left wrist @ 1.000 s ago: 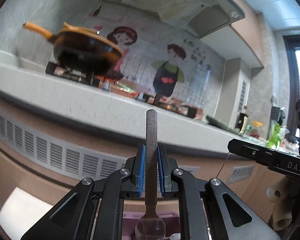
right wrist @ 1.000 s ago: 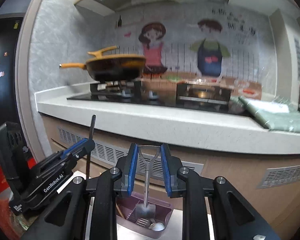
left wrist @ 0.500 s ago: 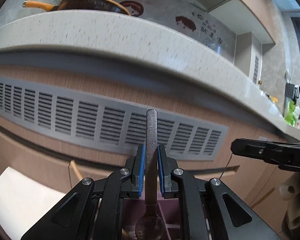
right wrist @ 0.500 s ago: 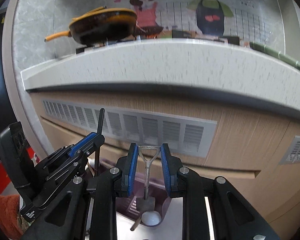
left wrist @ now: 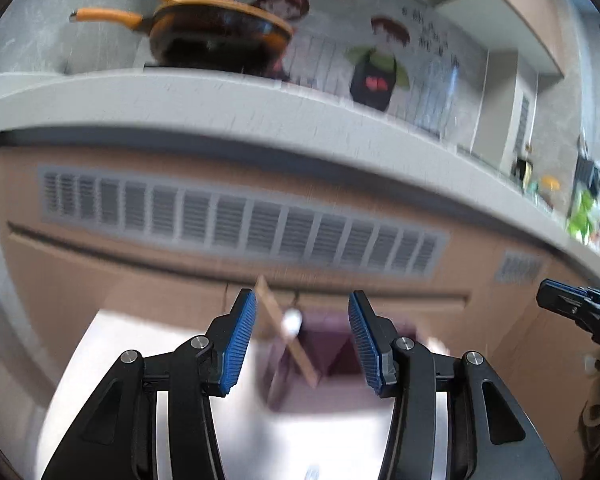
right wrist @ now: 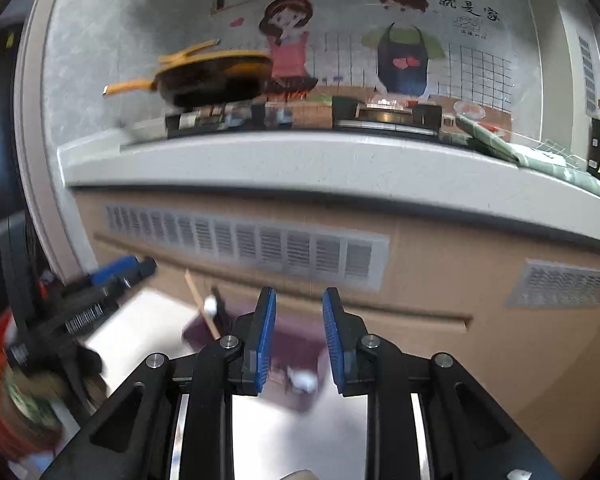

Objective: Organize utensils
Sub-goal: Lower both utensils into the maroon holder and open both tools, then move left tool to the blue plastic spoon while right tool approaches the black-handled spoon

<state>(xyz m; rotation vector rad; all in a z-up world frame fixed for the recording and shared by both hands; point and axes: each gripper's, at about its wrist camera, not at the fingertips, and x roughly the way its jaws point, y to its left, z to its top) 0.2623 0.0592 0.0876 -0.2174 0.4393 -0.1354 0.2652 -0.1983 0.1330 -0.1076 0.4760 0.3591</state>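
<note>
A purple utensil holder (left wrist: 332, 360) stands on a white surface below my grippers, blurred by motion. A wooden stick (left wrist: 288, 332) and a white-tipped utensil (left wrist: 292, 322) lean out of it. My left gripper (left wrist: 302, 342) is open wide and empty above the holder. My right gripper (right wrist: 299, 342) is open and empty; the holder (right wrist: 296, 344) shows between its jaws, with the wooden stick (right wrist: 200, 304) at its left. The left gripper shows at the left of the right wrist view (right wrist: 112, 280).
A grey kitchen counter edge (left wrist: 260, 112) with a vented wooden cabinet front (left wrist: 240, 224) rises just behind the holder. An orange pan (left wrist: 216, 32) sits on the stove above. The right gripper's tip (left wrist: 572, 308) shows at the right of the left wrist view.
Both grippers have opened and let go: the left released the grey-handled spoon, the right released the small metal shovel-shaped utensil. Both views have tilted up and back from the holder.
</note>
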